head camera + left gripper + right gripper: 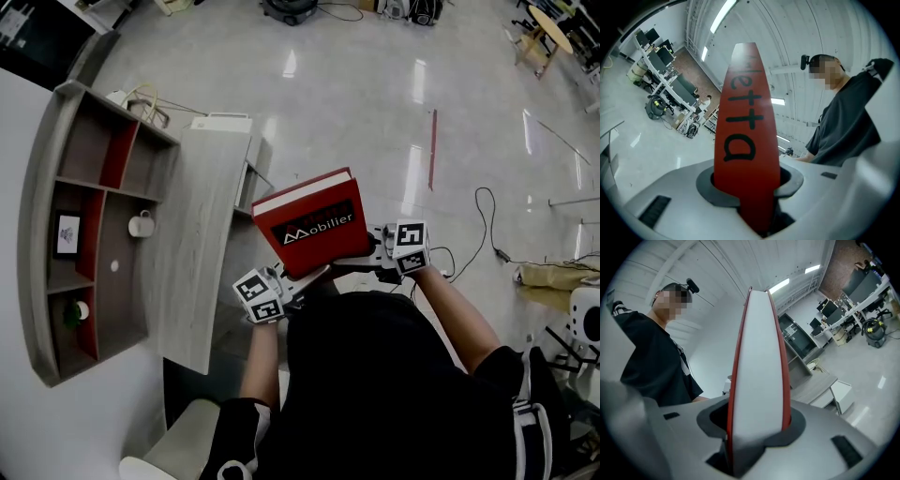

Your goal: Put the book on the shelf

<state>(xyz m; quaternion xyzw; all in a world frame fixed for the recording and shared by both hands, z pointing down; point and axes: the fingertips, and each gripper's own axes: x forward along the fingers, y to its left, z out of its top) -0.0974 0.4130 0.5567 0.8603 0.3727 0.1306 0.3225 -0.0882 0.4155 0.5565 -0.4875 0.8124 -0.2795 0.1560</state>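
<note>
The wooden shelf (127, 309) has free compartments. The red book (314, 225) is in the air, well apart from that shelf. Your left gripper (292, 284) clamps its spine and your right gripper (371, 255) its page edge. You seem mid-carry; next, bring it to a free compartment.

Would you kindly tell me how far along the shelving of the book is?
Done: the red book is lifted, gripped at opposite edges by the left gripper and right gripper. In hand: it is held in the air beside the desk. Left: carrying it to the shelf and setting it in a compartment.
</note>
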